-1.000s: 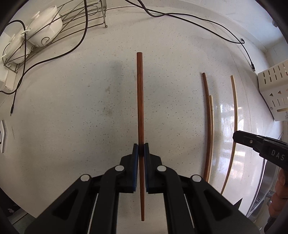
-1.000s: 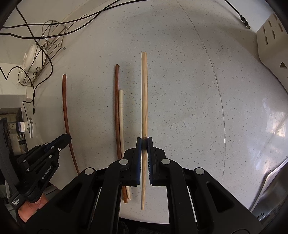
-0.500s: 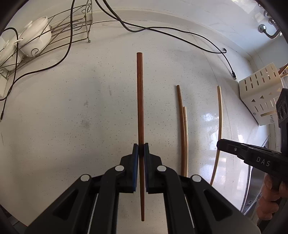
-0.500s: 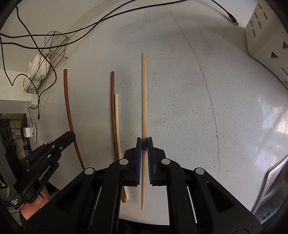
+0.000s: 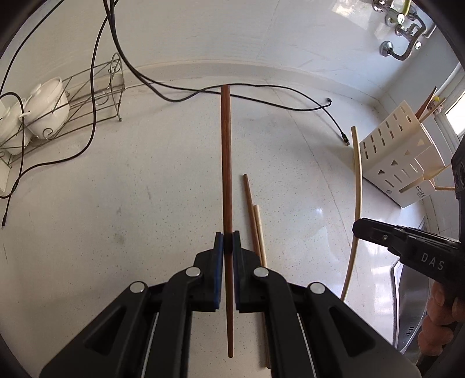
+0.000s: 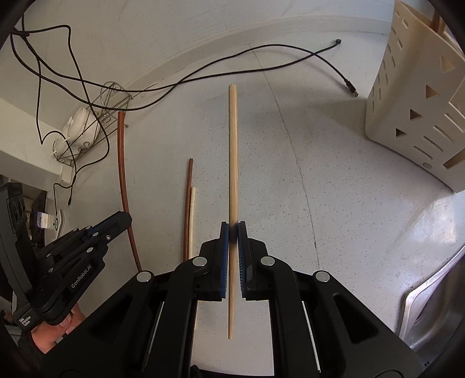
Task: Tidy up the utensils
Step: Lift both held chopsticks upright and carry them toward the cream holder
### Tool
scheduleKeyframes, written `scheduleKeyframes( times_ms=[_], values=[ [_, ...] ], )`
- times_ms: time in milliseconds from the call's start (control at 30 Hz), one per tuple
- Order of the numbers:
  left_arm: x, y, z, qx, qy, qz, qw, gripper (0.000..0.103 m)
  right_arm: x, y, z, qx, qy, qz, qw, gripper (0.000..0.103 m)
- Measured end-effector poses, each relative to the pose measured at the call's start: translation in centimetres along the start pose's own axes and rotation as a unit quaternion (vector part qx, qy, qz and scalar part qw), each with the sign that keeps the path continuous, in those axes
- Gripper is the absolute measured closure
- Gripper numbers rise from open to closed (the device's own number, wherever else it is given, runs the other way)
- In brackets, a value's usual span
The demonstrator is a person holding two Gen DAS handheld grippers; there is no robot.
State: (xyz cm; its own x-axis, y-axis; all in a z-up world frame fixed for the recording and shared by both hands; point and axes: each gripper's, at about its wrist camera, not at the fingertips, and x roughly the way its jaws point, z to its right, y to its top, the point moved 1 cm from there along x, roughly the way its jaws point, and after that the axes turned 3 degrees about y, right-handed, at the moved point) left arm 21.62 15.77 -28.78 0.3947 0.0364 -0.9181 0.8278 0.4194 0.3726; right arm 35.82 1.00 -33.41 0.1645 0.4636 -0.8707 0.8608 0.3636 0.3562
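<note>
My left gripper (image 5: 228, 237) is shut on a dark brown chopstick (image 5: 226, 162), held above the speckled white counter and pointing away from me. My right gripper (image 6: 233, 228) is shut on a pale bamboo chopstick (image 6: 233, 151), lifted the same way. On the counter between them lie a brown chopstick (image 5: 250, 203) and a shorter pale chopstick (image 5: 259, 232) side by side. A cream slotted utensil holder (image 5: 398, 154) stands at the right with a few sticks in it; it fills the right wrist view's upper right (image 6: 418, 96). Each gripper also shows in the other's view, the right (image 5: 356, 228) and the left (image 6: 128, 216).
Black cables (image 5: 174, 96) trail across the back of the counter. A wire rack with white lidded pots (image 5: 46, 104) sits at the far left. A steel sink (image 6: 430, 296) opens at the right edge, with a tap fitting (image 5: 401, 26) on the wall. A hand (image 5: 438, 319) grips the right tool.
Both grippers have risen and tilted up with their chopsticks held; the back wall, tap and utensil holder came further into view. The two chopsticks on the counter stayed put.
</note>
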Motion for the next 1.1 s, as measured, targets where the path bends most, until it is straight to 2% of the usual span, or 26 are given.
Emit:
scheduleKeyframes(
  times_ms=[200,467,767,1100],
  values=[
    [-1.3,0.6,1.6,0.015,-0.009,0.039,0.9991,0.097,-1.9,0.2,0.6,0.012,0.000,0.039,0.999,0.097],
    [-3.5,2.4,4.2,0.034,-0.029,0.089,0.9950,0.097,-6.6,0.8,0.4,-0.012,-0.016,0.107,0.994,0.097],
    [-6.4,5.2,8.2,0.070,-0.055,0.149,0.9849,0.097,-12.3,1.8,2.4,-0.003,-0.043,0.180,0.983,0.097],
    [-9.7,8.5,14.2,0.108,-0.094,0.203,0.9686,0.097,-18.8,2.5,8.3,0.047,-0.081,0.259,0.961,0.097]
  ],
)
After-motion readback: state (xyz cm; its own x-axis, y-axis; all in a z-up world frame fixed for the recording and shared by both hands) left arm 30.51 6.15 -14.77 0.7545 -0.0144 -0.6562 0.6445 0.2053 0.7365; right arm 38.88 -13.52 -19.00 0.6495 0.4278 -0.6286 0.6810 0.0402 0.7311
